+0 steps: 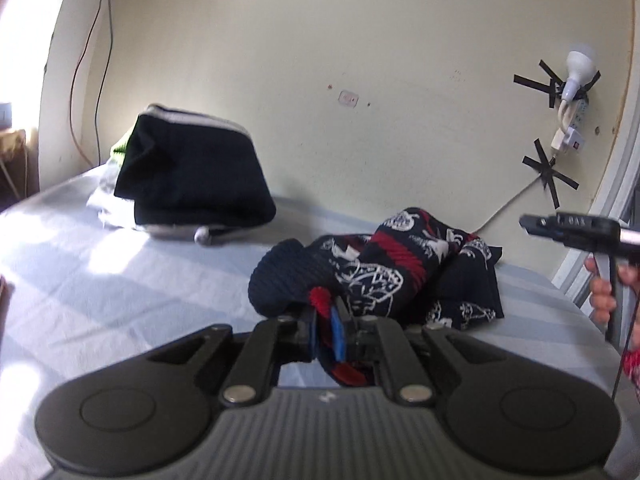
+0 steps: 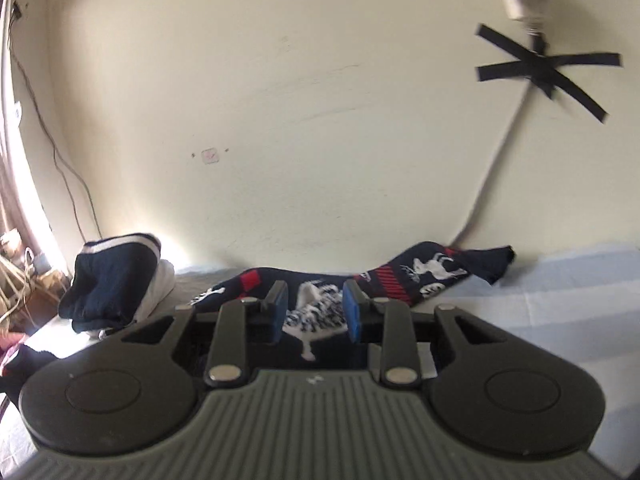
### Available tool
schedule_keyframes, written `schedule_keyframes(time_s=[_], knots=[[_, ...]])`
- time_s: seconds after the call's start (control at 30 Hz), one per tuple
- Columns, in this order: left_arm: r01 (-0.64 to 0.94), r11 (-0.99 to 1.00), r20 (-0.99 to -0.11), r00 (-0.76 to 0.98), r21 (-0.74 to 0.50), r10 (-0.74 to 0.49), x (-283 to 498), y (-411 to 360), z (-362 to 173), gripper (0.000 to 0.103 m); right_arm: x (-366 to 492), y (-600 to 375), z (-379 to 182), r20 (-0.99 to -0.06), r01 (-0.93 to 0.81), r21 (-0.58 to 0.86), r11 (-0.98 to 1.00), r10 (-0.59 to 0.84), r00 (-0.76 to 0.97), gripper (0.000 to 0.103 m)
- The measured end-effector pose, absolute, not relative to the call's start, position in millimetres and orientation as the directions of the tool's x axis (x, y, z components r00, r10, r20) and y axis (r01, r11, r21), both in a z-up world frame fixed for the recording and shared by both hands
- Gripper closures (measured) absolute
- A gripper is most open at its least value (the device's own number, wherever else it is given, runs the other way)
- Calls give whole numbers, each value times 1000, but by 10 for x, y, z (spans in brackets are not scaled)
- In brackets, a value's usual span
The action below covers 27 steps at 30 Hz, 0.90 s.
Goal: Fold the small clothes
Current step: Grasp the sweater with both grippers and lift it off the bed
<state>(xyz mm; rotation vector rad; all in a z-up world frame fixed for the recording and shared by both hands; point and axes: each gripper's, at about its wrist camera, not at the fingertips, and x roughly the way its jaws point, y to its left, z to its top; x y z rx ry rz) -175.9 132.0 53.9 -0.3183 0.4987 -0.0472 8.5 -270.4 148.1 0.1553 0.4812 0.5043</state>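
A navy garment with white prints and red stripes [image 1: 384, 276] lies bunched on the pale striped bed sheet [image 1: 100, 280]. My left gripper [image 1: 326, 312] is shut on a red-edged part of it, and cloth hangs between the blue pads. At the right edge, a hand holds my right gripper [image 1: 532, 225] in the air above the bed. In the right wrist view the same garment [image 2: 400, 276] stretches along the wall. My right gripper [image 2: 314, 300] hovers over it with a gap between the blue pads, which press on nothing.
A stack of folded clothes [image 1: 192, 176], dark navy on top of white, sits at the back left of the bed [image 2: 116, 280]. The cream wall [image 1: 360, 80] carries a taped power strip [image 1: 568, 120], a bulb and a white cable running down to the bed.
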Motion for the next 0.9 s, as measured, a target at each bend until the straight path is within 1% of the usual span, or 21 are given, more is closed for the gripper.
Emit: schedule_keyframes(time_s=[0.07,0.13,0.2,0.23,0.27,0.3,0.4,0.47,0.5,0.57,0.63,0.7,0.73,0.77,0.8,0.83,0.87,0.9], knots=[[-49,934,-471,872,-354,-133,-1791,1331,413,94,262,-2294,1603,-458,-485,211,849,524,718,68],[-61,918,-472,870,-391,-144,-1808,1353,329,88,405,-1836,1691,-514,-562,153,813,551,657,68],[-49,907,-473,864,-418,-171,-1780,1327,363,59,492,-1380,1722,-567,-646,96,757,575,589,62],[-47,904,-473,863,-425,-177,-1773,1318,341,55,528,-1157,1690,-601,-687,72,723,581,549,52],[-44,902,-472,863,-430,-183,-1765,1303,320,53,586,-949,1631,-641,-719,55,693,577,507,44],[-33,902,-473,859,-431,-194,-1751,1283,302,50,645,-721,1554,-684,-741,39,671,558,469,42],[-9,915,-476,856,-404,-202,-1735,1242,240,46,889,-157,1199,-805,-778,-36,627,444,394,36],[5,916,-476,854,-401,-212,-1717,1243,193,46,938,-2,974,-850,-782,-115,612,346,396,31],[8,913,-475,852,-407,-219,-1708,1248,171,45,1004,61,880,-862,-781,-133,610,317,395,29],[13,908,-477,848,-419,-232,-1682,1259,118,45,1144,61,756,-885,-788,-97,607,310,348,20],[10,905,-491,837,-426,-240,-1633,1257,50,46,1225,65,657,-895,-779,-48,625,319,311,17],[14,905,-488,838,-426,-242,-1614,1248,33,50,1312,-12,573,-890,-741,38,671,360,280,16],[28,903,-483,837,-429,-256,-1615,1270,30,53,1338,-69,560,-882,-717,75,693,381,276,25],[26,899,-484,836,-436,-259,-1604,1277,22,62,1310,-95,577,-873,-719,68,692,390,293,51],[19,896,-487,834,-444,-259,-1593,1285,14,70,1252,-82,612,-864,-728,74,681,408,295,63],[17,890,-487,832,-455,-265,-1584,1304,10,74,1201,-82,637,-860,-726,74,684,413,301,88],[21,886,-482,833,-463,-271,-1582,1326,11,84,1112,-87,673,-855,-728,83,681,424,300,91],[22,886,-478,835,-464,-271,-1584,1328,19,90,1015,-79,697,-846,-727,46,685,414,337,91]])
